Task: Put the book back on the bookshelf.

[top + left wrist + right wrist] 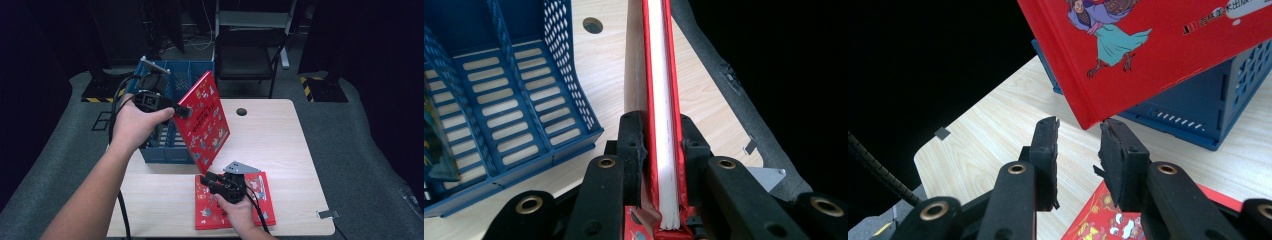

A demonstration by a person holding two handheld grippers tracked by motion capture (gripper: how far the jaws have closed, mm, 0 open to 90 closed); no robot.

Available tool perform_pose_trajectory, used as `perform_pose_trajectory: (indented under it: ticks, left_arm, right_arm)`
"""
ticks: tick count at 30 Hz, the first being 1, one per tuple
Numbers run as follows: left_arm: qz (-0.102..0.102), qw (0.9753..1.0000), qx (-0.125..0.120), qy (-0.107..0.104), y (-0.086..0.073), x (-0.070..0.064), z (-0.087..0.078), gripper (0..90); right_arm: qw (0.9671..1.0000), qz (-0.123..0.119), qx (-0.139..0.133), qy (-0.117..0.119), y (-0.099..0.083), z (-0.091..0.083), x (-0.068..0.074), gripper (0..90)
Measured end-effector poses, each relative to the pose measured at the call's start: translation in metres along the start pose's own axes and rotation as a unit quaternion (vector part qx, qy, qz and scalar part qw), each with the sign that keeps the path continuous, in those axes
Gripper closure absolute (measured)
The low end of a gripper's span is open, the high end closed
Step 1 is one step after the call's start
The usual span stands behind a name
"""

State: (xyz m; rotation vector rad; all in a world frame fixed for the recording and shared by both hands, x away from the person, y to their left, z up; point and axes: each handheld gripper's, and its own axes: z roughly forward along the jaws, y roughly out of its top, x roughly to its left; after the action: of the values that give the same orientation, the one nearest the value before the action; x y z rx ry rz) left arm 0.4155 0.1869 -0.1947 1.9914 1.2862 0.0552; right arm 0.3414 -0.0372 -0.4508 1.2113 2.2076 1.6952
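Left tool (pixel 183 111) clamps tilted red book (pixel 207 117) beside blue rack (pixel 170 150)

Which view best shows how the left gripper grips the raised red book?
The left gripper view: the left gripper has both jaws clamped on the raised red book, seen edge-on with its white pages. The high view shows the book tilted beside the blue rack; the right gripper view shows its cover and lower corner.

The lifted book (pixel 207 117) has a bright red cover printed with small cartoon figures in white, teal and purple; its page edges are white. The book lying flat (pixel 250 202) is red with the same busy pattern. The rack (pixel 165 150) is blue, perforated with slots. Both grippers are black. The table (pixel 275 140) is pale wood grain.
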Motion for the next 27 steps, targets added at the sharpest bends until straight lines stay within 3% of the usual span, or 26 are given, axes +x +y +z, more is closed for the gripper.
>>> perform_pose_trajectory:
  ticks: [6,13,27]
  left_arm:
    - [0.0,1.0,0.001,0.004,0.004,0.003,-0.006,77.2]
    - [-0.011,0.9999,0.0,0.009,0.004,0.009,-0.012,77.2]
    - [-0.036,0.9991,-0.003,0.022,0.003,0.028,-0.025,77.5]
  right_arm:
    - [1.0,-0.001,-0.001,0.008,0.006,0.005,0.002,67.9]
    - [0.9999,0.002,0.002,0.013,0.011,0.011,0.007,67.8]
    - [0.9997,-0.015,0.007,0.018,0.018,0.029,0.015,67.7]
